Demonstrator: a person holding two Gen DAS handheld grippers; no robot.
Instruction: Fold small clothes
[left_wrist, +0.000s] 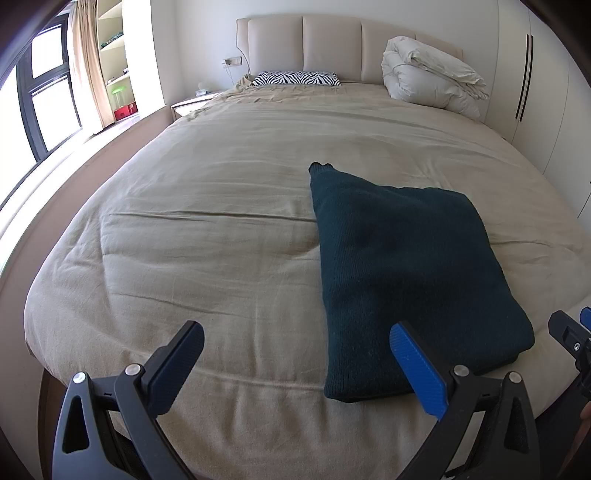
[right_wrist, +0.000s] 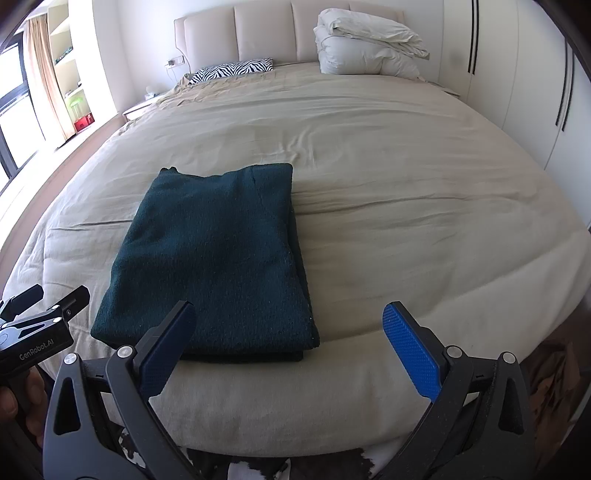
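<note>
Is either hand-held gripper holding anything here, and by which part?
Nothing is held. The left hand-held gripper and right hand-held gripper are both open, and the folded dark green sweater lies free on the bed.

The right black two-finger gripper (left_wrist: 576, 332) is cut off by the left wrist view's right edge, so how its jaws stand there cannot be told. The folded dark green knit garment (right_wrist: 218, 254) hides its own lower layers. Small objects on the pale open bookshelf (left_wrist: 112, 55) beside the window are too small to identify.
</note>
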